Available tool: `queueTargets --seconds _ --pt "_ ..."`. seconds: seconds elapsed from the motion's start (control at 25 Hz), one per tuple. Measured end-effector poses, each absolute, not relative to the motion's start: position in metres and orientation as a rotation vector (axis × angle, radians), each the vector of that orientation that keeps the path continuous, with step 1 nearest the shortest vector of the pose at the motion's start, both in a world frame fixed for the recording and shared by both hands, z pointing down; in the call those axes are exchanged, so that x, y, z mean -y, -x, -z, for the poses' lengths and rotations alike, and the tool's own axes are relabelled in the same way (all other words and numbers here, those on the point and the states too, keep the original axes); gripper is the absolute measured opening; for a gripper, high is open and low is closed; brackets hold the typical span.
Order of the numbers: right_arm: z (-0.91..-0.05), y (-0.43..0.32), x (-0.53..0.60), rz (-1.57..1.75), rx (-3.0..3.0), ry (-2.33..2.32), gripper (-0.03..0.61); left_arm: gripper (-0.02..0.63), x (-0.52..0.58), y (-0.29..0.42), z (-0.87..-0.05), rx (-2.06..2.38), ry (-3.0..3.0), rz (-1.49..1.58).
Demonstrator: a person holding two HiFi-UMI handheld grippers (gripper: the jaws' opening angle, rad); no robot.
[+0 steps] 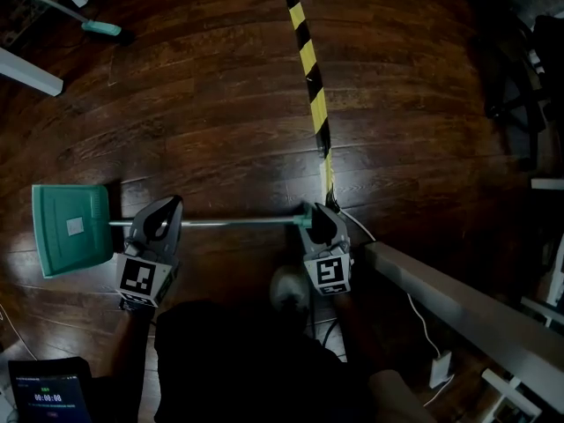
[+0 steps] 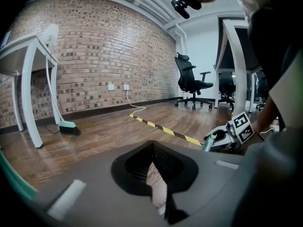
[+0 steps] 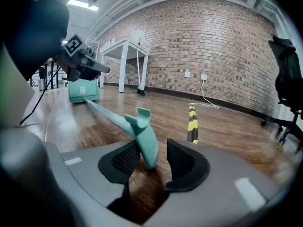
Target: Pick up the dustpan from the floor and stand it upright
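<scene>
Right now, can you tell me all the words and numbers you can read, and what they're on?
Nothing can be read for sure.
Device screen, lower left of the head view: white timer-like digits, too small to read.
White sticker on the dustpan: too blurred to read.
Marker cubes: black-and-white squares, no letters.
Striped floor tape: no words.

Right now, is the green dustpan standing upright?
No, the dustpan lies flat on the wooden floor, with its long handle stretched level across the boards.
</scene>
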State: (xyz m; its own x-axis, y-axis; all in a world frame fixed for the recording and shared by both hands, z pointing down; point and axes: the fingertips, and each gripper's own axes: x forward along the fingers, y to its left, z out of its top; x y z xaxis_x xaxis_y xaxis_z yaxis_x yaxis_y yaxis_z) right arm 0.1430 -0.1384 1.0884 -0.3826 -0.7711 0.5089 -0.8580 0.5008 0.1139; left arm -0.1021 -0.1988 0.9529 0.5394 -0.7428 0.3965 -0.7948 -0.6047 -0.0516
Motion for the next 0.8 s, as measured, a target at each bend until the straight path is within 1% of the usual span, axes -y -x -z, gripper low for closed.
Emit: queueTargets --seconds 0.24,0.44,0.48,0.8 --pt "-1.095 -0.143 0.153 -0.226 2.253 -1.338 0.168 0.0 0.204 0.108 -0.962 1.358 -2.588 -0.57" --pt "-1.098 -0.138 0.158 -0.182 2.221 -1.335 0.093 0.0 0.205 0.118 -0.968 1.381 -2.571 -0.586" --pt "-1.098 -0.138 0.158 -0.181 2.212 -1.343 0.086 0.0 0.206 0.118 -0.968 1.383 -2.569 -0.582" --pt "-1.057 -0.137 0.167 -0.162 2.24 -1.41 0.08 0.0 0.213 0.117 -0.945 1.396 -2.599 -0.514"
